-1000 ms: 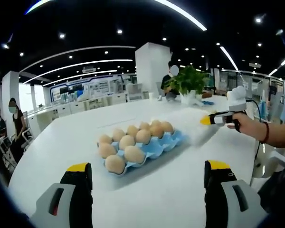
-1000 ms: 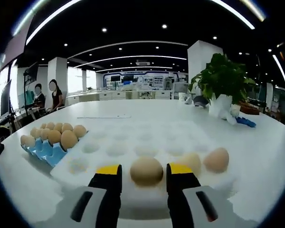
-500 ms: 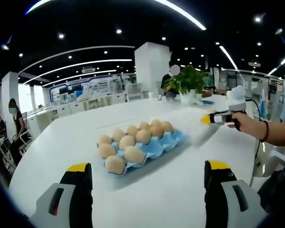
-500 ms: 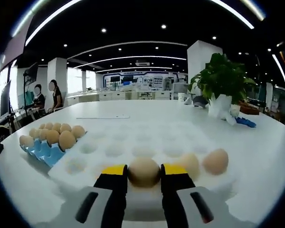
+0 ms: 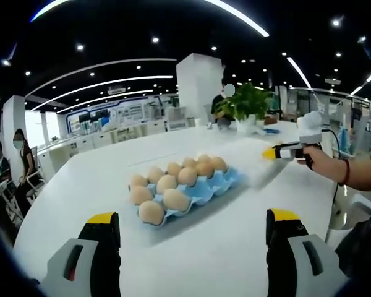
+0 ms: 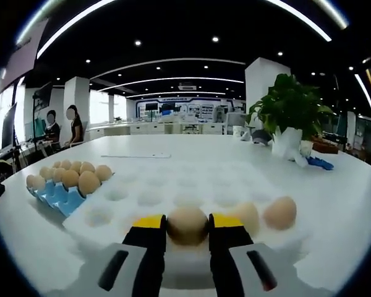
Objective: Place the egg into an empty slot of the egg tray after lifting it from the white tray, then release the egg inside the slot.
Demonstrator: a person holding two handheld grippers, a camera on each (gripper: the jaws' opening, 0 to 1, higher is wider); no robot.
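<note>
Between right hand-held gripper [image 6: 187, 224] jaws: egg [image 6: 187, 225] clamped, over white tray [image 6: 173, 185]; left hand-held gripper [image 5: 188, 224] released

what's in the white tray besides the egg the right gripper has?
Two more eggs sit in the white tray beside the right gripper, one partly hidden by its jaw. Other visible slots look empty. Slots under the gripper are covered.

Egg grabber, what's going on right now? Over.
Right gripper shut on egg, over white tray. Left gripper open, idle, facing blue egg tray. Two more eggs beside; path to tray looks open.
</note>
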